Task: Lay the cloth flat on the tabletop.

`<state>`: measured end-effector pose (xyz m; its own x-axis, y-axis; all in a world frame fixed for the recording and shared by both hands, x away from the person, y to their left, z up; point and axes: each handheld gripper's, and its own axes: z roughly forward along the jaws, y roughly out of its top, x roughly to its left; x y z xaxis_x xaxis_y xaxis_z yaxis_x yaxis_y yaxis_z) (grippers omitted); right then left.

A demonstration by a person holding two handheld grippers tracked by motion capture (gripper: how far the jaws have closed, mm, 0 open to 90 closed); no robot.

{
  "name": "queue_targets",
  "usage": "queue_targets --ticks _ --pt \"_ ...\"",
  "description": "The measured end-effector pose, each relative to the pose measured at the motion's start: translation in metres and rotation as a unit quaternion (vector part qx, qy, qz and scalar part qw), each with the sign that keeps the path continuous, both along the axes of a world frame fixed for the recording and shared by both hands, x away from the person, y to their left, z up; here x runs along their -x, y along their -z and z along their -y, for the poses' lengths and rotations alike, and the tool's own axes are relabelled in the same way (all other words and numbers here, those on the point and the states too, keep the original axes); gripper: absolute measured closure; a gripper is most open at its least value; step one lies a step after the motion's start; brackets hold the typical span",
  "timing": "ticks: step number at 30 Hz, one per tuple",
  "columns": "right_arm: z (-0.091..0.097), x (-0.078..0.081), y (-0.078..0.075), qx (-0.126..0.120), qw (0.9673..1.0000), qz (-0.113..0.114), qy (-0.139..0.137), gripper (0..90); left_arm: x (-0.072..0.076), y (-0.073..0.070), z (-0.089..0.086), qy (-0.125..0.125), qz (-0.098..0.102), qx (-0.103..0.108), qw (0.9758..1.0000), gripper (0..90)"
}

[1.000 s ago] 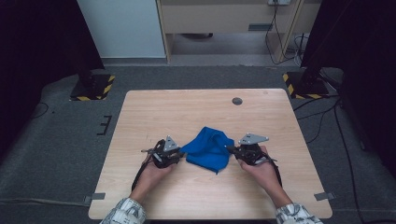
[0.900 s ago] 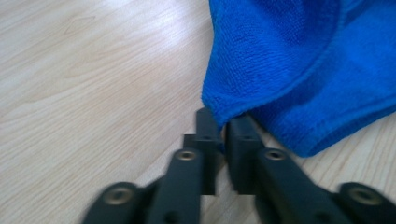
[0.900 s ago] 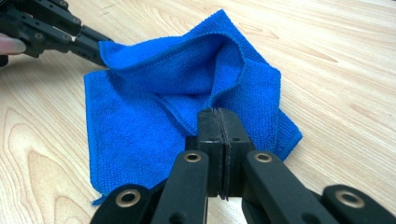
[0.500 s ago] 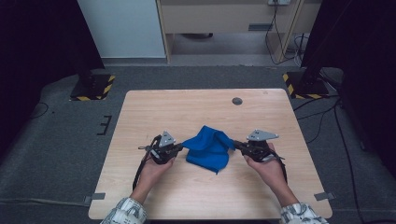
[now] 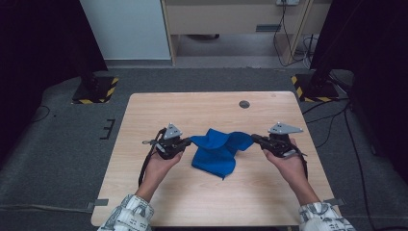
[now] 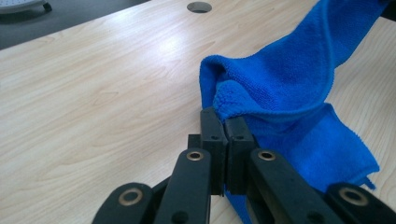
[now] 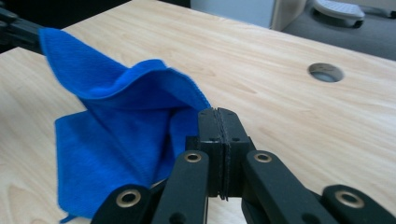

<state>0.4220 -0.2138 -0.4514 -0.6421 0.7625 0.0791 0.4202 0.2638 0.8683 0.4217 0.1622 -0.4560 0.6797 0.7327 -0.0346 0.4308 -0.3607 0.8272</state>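
Note:
A blue cloth (image 5: 215, 153) hangs stretched between my two grippers over the middle of the wooden table (image 5: 192, 110), its lower part still resting on the wood. My left gripper (image 5: 189, 141) is shut on the cloth's left corner; in the left gripper view the jaws (image 6: 226, 117) pinch a folded corner of the blue cloth (image 6: 289, 74). My right gripper (image 5: 254, 139) is shut on the right corner. In the right gripper view its jaws (image 7: 218, 114) press together on the edge of the cloth (image 7: 116, 121), which droops to the left.
A round cable hole (image 5: 244, 104) lies in the table's far right part. On the floor beyond the far corners stand two dark stands with yellow-black striped bases (image 5: 95, 90) (image 5: 312, 87). A cabinet (image 5: 231, 19) is at the back.
Both hands have risen and drawn apart, the right one moving to the right. The cloth, bunched between them before, is now pulled out wider with its top edge lifted.

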Motion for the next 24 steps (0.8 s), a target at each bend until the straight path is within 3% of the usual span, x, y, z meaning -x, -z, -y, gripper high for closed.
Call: queue_targets --ticks 10,24 --pt "0.016 -0.005 -0.021 -0.011 0.9996 0.016 0.018 89.6 -0.005 -0.011 -0.002 0.003 -0.008 0.019 0.9998 88.3" --pt "0.022 0.012 -0.048 -0.018 0.9990 0.038 0.011 89.6 0.004 -0.038 0.001 0.003 0.003 0.016 0.9999 88.3"
